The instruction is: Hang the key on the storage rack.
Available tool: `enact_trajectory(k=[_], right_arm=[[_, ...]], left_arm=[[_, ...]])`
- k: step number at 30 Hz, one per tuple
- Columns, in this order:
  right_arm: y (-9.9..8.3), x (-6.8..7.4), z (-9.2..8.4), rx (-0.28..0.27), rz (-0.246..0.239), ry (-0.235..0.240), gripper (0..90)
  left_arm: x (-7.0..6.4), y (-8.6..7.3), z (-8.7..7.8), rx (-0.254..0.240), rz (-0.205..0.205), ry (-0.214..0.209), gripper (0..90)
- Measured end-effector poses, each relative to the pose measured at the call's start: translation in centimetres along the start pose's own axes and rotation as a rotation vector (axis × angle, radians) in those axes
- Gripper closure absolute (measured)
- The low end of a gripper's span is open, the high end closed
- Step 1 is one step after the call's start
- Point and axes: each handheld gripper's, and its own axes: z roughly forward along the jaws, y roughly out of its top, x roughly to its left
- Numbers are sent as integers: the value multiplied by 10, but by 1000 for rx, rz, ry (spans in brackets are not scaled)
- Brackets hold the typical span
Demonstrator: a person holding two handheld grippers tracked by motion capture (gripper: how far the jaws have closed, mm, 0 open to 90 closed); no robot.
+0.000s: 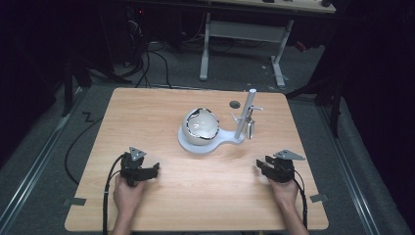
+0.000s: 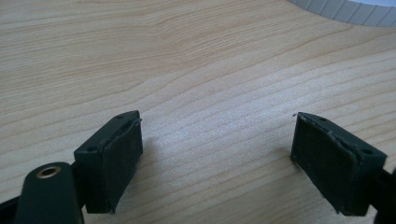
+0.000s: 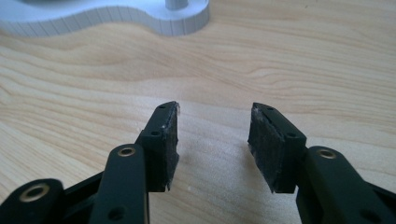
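Counter [image 1: 147, 112] – light wood, rounded corners, dark floor on all sides. Left hand-held gripper [image 1: 147, 171] sits near the front-left, held by left hand [image 1: 128, 193]; jaws spread wide w/ nothing between them, bare wood under and ahead. Right hand-held gripper [image 1: 265, 166] sits near the front-right in right hand [image 1: 285, 192]; jaws parted, narrower gap than the left, also empty. Wide bare strip of counter between the two. White stand base [image 1: 222, 142] lies at centre-back, well apart from both grippers, carrying a shiny round ball [image 1: 200, 124] and an upright post [image 1: 245, 112] – small metal bits hang off the post. Small dark hole [image 1: 235, 104] in counter just behind. Base edge [image 3: 116, 21] shows ahead of the right jaws.
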Motion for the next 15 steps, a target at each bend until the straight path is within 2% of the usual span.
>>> enact_trajectory(k=[2, 5, 9, 15], right_arm=[[2, 1, 5, 49, -13, -6, 487], [3, 7, 7, 58, -70, -43, 476], [4, 6, 8, 62, -54, -50, 437], [4, 6, 8, 62, -52, -52, 434]], left_arm=[[0, 0, 0, 0, 0, 0, 170], [0, 0, 0, 0, 0, 0, 170], [0, 0, 0, 0, 0, 0, 170], [0, 0, 0, 0, 0, 0, 170]])
